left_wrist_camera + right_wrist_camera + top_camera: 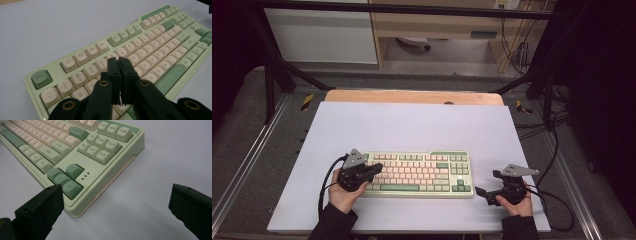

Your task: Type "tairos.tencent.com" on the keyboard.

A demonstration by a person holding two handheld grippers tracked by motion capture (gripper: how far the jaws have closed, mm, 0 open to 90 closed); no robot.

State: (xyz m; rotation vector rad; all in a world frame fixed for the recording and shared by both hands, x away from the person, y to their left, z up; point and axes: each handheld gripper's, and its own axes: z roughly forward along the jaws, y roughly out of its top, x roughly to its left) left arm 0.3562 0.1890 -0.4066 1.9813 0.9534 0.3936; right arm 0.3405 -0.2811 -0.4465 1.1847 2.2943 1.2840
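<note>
The green and cream keyboard (pixel 419 174) lies flat on the white bench (pixel 412 125), near the person's edge and square to it. The left tool (pixel 373 170) hangs over the keyboard's left end with its jaws pressed together and nothing between them, the joined tips poised above the letter keys (pixel 140 68) just below the number row. It looks set to press a key with that single blunt point. To do it well, come straight down on the middle of one cap so no neighbour gets caught, and push lightly. The right tool (pixel 482 192) rests on the bench just off the keyboard's right end, jaws spread wide, one jaw close by the arrow keys (pixel 65 178). It should stay there.
</note>
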